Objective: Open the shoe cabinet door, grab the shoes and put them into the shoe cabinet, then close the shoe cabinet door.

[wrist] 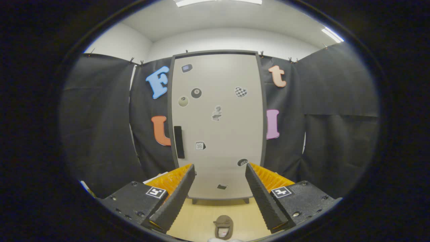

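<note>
Your gripper point(220, 188) hangs with its fingers spread wide and nothing between them. Just ahead and below them, a brown shoe point(223, 227) lies on the pale floor point(198, 218), untouched. Beyond it stands the shoe cabinet point(217, 124), its door shut, with a dark handle point(179, 142) near its left edge. By the look of it nothing is done yet: you have the door to open, the shoe to put inside, then the door to close. Stickers point(196, 93) dot the door; nothing blocks your way to it.
</note>
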The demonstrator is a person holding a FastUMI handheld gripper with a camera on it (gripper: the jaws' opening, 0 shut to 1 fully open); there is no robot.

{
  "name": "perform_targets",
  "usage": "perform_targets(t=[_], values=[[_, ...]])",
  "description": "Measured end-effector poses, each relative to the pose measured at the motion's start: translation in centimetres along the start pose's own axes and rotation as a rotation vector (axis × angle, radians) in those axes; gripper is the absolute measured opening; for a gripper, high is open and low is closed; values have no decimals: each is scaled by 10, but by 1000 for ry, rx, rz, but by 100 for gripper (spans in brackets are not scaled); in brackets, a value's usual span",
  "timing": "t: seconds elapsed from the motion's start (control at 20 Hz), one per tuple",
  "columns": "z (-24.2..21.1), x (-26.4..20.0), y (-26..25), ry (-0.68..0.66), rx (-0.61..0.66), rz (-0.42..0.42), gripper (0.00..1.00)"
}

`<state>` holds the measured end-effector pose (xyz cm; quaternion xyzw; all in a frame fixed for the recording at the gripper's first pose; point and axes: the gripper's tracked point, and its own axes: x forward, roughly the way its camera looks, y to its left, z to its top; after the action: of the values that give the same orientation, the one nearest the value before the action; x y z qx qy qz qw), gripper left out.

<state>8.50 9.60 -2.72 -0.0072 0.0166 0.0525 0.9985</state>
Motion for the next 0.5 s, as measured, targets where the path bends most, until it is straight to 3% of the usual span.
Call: perform_targets(t=[0.5], values=[[-16, 158, 104, 71, 15, 149, 99]])
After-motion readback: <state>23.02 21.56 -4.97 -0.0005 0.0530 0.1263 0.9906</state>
